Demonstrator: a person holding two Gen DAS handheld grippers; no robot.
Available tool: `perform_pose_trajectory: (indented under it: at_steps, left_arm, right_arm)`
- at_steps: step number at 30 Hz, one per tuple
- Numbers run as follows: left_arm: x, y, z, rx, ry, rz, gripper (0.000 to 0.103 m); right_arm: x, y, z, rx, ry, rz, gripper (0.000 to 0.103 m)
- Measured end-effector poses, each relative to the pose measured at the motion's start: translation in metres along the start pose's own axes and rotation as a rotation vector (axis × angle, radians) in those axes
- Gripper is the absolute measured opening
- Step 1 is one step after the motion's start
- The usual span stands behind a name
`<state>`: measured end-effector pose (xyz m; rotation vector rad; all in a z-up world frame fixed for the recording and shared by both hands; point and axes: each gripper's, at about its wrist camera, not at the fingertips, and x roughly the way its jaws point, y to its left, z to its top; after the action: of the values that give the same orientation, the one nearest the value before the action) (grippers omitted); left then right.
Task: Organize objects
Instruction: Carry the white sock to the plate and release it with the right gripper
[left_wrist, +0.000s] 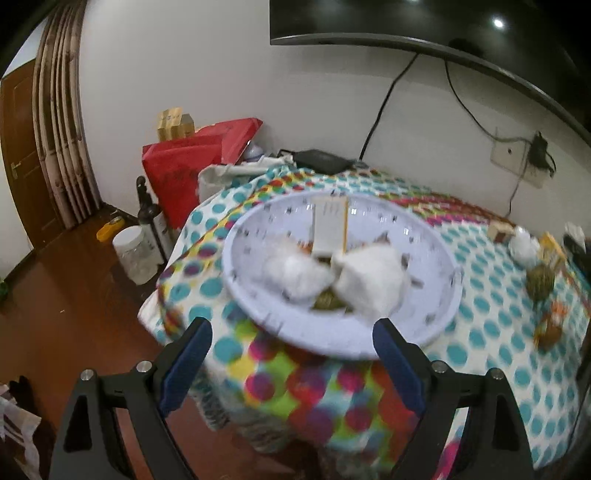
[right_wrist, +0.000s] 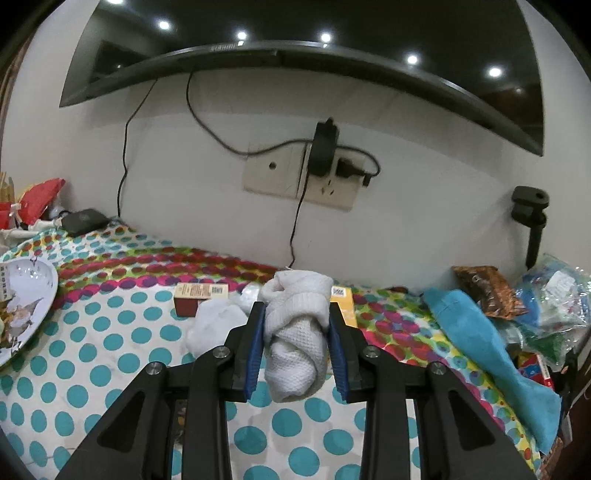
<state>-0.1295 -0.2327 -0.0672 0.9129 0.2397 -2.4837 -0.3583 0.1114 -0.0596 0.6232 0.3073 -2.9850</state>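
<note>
Now right gripper (right_wrist: 295, 314) around rolled sock (right_wrist: 295, 332)

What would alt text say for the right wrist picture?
Blue-padded tongs grip a rolled white sock above a polka-dot cloth. Behind lie another white sock, small boxes and a teal towel, under a wall socket and a TV.

White wall (right_wrist: 424, 221), wall-mounted television (right_wrist: 295, 40), brown wooden floor (left_wrist: 74, 295), door (left_wrist: 18, 155).
</note>
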Motion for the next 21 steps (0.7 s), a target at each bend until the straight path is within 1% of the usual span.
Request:
perform_pose_trajectory:
  at_steps: [3,5,8,10,12,15,17,21]
  left_arm:
    - [-0.005,0.003,-0.012,0.013,-0.007,-0.004,0.091]
    - [-0.01,0.005,-0.02,0.003,-0.013,-0.02,0.091]
    - [-0.013,0.007,-0.03,0.004,-0.007,-0.046,0.091]
    - [-0.013,0.007,-0.034,-0.006,0.001,-0.06,0.091]
    - [-0.01,0.008,-0.036,-0.035,0.036,-0.096,0.091]
    - [-0.014,0.007,-0.033,-0.046,0.027,-0.125,0.091]
    - [-0.018,0.007,-0.032,-0.057,0.02,-0.145,0.091]
    - [-0.017,0.007,-0.032,-0.072,0.045,-0.176,0.091]
  right_arm:
    - [-0.006,0.012,0.003,-0.044,-0.012,-0.003,0.03]
    - [-0.015,0.022,0.007,-0.057,-0.029,0.015,0.03]
    - [-0.032,0.045,0.024,-0.083,-0.068,0.059,0.03]
    - [-0.045,0.067,0.035,-0.111,-0.091,0.104,0.03]
    - [-0.056,0.093,0.043,-0.131,-0.102,0.159,0.03]
    - [-0.063,0.131,0.049,-0.146,-0.09,0.23,0.03]
    - [-0.068,0.159,0.047,-0.175,-0.081,0.263,0.03]
    - [-0.074,0.213,0.04,-0.216,-0.048,0.332,0.03]
